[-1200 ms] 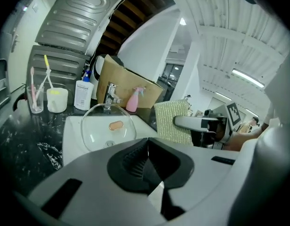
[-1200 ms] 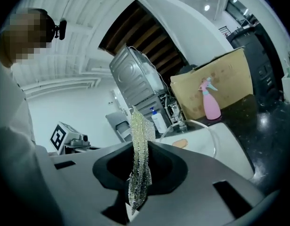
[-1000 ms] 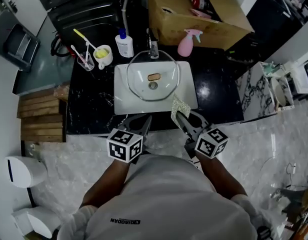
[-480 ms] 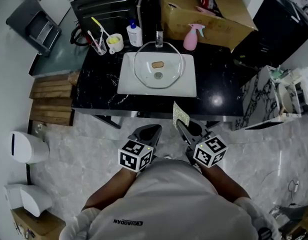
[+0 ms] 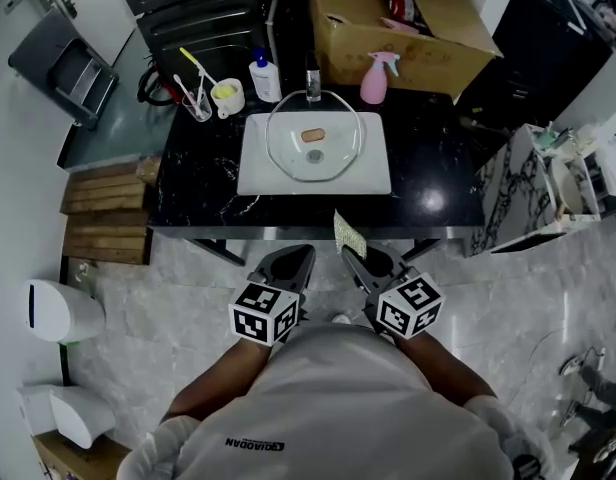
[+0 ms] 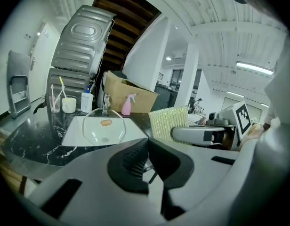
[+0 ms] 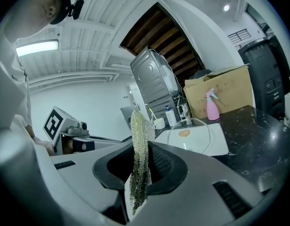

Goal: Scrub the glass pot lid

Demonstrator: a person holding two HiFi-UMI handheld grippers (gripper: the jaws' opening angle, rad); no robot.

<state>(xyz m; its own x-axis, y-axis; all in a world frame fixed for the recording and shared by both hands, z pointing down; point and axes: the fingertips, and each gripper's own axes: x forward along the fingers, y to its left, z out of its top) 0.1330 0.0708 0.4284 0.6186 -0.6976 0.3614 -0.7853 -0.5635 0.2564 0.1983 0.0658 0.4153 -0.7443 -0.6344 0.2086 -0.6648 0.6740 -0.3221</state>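
Note:
The glass pot lid (image 5: pixel 314 136) stands tilted in the white sink (image 5: pixel 258 173), its brown knob toward me; it also shows in the left gripper view as the lid (image 6: pixel 104 126) and in the right gripper view as the lid (image 7: pixel 194 132). My right gripper (image 5: pixel 350 251) is shut on a yellow-green scrub sponge (image 5: pixel 347 234), which stands on edge between the jaws as the sponge (image 7: pixel 140 160). My left gripper (image 5: pixel 289 262) is shut with nothing in it. Both grippers are held close to my body, well short of the counter.
A black counter (image 5: pixel 433 183) surrounds the sink. Behind it stand a faucet (image 5: pixel 313 80), a soap bottle (image 5: pixel 264 78), a cup of toothbrushes (image 5: pixel 197 99), a mug (image 5: pixel 226 94), a pink spray bottle (image 5: pixel 374 78) and a cardboard box (image 5: pixel 388 23). Wooden pallets (image 5: pixel 103 213) lie left.
The view has pulled back from the sink; both grippers now sit farther from the counter edge. The sponge stays gripped in the right gripper.

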